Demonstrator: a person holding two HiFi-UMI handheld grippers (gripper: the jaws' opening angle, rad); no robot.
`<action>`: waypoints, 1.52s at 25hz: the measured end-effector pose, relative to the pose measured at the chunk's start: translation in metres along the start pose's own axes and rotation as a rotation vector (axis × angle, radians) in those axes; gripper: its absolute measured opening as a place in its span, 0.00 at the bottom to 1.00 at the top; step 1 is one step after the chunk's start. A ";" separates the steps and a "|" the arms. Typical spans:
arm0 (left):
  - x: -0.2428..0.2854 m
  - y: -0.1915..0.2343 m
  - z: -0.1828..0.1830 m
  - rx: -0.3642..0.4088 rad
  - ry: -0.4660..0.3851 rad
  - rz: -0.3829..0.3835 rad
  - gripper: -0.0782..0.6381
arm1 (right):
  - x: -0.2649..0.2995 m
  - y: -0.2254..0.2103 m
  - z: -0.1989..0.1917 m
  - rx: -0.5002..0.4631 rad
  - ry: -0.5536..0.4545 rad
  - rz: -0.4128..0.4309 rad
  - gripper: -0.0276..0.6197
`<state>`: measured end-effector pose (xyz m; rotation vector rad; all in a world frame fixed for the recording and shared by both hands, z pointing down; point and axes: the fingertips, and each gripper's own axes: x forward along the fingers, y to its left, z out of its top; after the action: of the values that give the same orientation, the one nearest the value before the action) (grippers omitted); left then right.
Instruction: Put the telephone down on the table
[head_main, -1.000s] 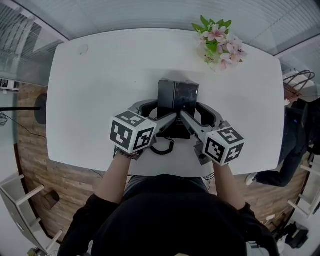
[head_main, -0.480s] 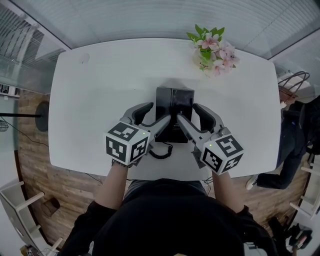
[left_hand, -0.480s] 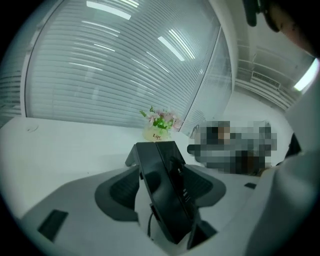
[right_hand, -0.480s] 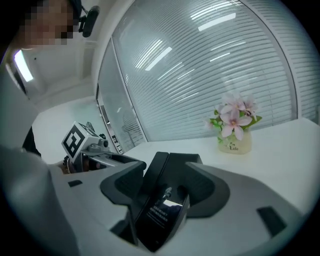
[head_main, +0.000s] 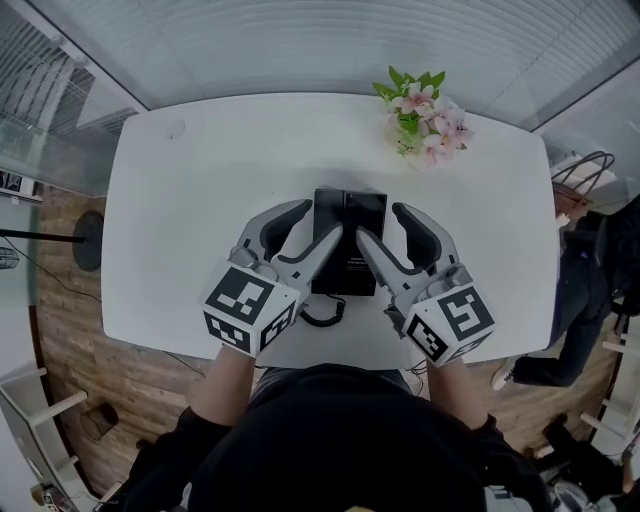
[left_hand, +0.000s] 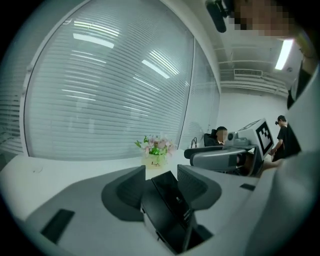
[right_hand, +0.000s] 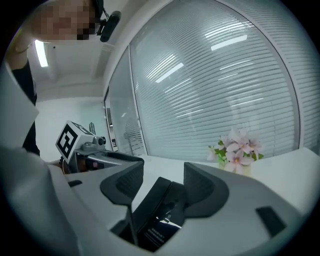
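White table (head_main: 200, 180) bears the telephone (head_main: 350, 205) at centre, long axis 12-to-6, cord (head_main: 325, 312) trailing at 6. Left gripper (head_main: 320, 218), jaws just narrowed partway, and right gripper (head_main: 380, 220), jaws apart, straddle its side edges unclamped.

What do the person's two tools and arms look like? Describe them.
Both the left tool and right tool are grey, with curved jaws lined by dark textured pads. Each carries a white cube bearing black square markers. The person wears a black top.
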<state>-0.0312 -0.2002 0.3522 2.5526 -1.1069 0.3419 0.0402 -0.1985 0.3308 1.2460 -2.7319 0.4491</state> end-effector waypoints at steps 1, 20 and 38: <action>-0.002 0.000 0.005 0.012 -0.016 0.004 0.40 | -0.001 0.000 0.004 -0.005 -0.015 -0.001 0.42; -0.027 -0.018 0.061 0.126 -0.252 0.035 0.25 | -0.019 0.013 0.061 -0.109 -0.214 -0.020 0.23; -0.034 -0.020 0.065 0.129 -0.304 0.059 0.13 | -0.025 0.021 0.072 -0.127 -0.270 -0.019 0.05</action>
<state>-0.0338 -0.1904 0.2771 2.7559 -1.3064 0.0384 0.0433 -0.1895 0.2525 1.3890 -2.9081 0.1078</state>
